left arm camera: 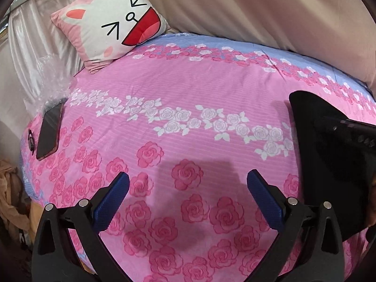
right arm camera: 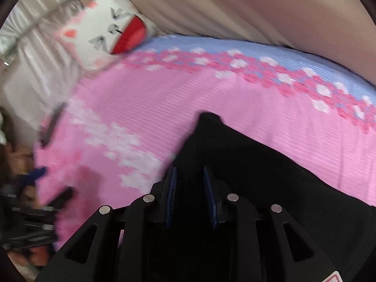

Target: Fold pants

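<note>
The black pants (right arm camera: 253, 164) lie on the pink rose-print bedsheet (right arm camera: 145, 98), spreading from my right gripper toward the right. My right gripper (right arm camera: 190, 181) has its blue pads close together on a bunch of the black fabric. In the left wrist view the pants (left arm camera: 329, 155) show at the right edge, with the right gripper's body over them. My left gripper (left arm camera: 188, 188) is open and empty, hovering above the sheet (left arm camera: 178, 94) left of the pants. The right wrist view is blurred by motion.
A cat-face pillow (left arm camera: 110, 23) leans at the back left of the bed. A dark phone (left arm camera: 49, 131) lies at the bed's left edge beside clear plastic wrap (left arm camera: 51, 82). Beige curtain (left arm camera: 258, 7) hangs behind the bed. Brown cloth (left arm camera: 9, 188) sits off the left side.
</note>
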`<state>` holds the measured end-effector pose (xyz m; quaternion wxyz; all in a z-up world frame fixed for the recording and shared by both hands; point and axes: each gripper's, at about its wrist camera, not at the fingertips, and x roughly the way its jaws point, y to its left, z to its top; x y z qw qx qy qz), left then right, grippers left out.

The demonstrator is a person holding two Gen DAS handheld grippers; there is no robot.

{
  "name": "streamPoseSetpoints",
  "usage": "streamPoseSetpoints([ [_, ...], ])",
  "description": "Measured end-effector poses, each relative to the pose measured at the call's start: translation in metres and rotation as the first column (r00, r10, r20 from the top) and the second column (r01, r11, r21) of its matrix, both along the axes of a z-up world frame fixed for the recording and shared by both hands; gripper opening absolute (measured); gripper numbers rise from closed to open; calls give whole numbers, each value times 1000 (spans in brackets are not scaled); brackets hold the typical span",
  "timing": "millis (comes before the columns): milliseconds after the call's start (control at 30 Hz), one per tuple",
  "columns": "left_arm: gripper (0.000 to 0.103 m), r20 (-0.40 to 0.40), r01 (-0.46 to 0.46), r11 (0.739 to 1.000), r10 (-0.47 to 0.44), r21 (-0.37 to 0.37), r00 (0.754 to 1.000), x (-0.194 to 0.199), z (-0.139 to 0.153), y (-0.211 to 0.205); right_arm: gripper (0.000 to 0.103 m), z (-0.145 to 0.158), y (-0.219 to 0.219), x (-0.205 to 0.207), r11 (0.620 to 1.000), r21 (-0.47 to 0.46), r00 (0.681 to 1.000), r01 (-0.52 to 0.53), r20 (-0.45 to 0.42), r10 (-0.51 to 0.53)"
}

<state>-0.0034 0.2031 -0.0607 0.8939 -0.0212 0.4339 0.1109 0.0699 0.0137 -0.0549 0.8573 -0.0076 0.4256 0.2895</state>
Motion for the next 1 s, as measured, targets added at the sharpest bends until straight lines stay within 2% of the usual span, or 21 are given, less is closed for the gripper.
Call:
streamPoseSetpoints([
  [33,98,8,2,1000,-2,-7,1000,1,1,1,22,1,-1,3,1000,15,1000,8,-5,-8],
  [133,98,15,10,1000,-10,-25,1000,5,2,2,23,-29,19,22,999,-53,999,3,-44,-5],
  [167,98,16,15,999,-15,-33,1000,6,3,0,24,-27,21,22,999,-44,1000,-9,-27,8],
  [267,98,22,49,998,-48,-45,999,10,7,-13,25,-16,18,20,1000,-20,999,-1,-53,0],
  [400,98,61,97,995,-94,-34,994,7,23,-31,24,19,-38,-18,994,86,997,67,32,-70],
  [467,98,83,123,992,-120,-23,989,6,32,-44,24,30,-76,-32,986,89,986,142,69,-149],
  [533,98,84,146,989,-144,-23,986,10,34,-56,24,29,-120,-44,972,54,969,230,76,-234],
  [600,98,79,177,984,-174,-24,982,14,34,-73,24,11,-162,-47,943,8,942,333,50,-333],
  [633,98,77,203,979,-201,-20,977,17,33,-87,18,-2,-179,-44,925,-26,925,378,32,-377],
  [667,98,77,221,975,-219,-15,973,19,32,-97,8,-19,-200,-42,918,-10,918,397,10,-397],
  [733,98,69,259,966,-259,5,963,24,27,-124,1,-19,-224,-47,902,128,911,412,-74,-406],
  [767,98,52,275,961,-276,23,960,26,22,-137,1,-15,-227,-50,896,134,906,423,-77,-416],
  [800,98,34,293,955,-295,42,955,28,19,-150,13,-3,-227,-59,894,124,902,431,-32,-431],
  [833,98,25,304,951,-306,54,952,29,16,-159,15,5,-224,-66,897,116,903,426,10,-430],
  [867,98,19,315,947,-317,64,948,29,15,-167,15,13,-223,-73,907,124,911,403,40,-411],
  [933,98,10,329,941,-331,75,944,27,11,-179,17,12,-223,-76,917,130,922,378,38,-386],
  [967,98,7,327,941,-329,84,944,28,10,-182,17,3,-223,-74,920,98,923,380,30,-385],
  [1000,98,6,323,942,-324,93,946,28,8,-185,11,-13,-225,-67,914,31,914,405,13,-406],
])
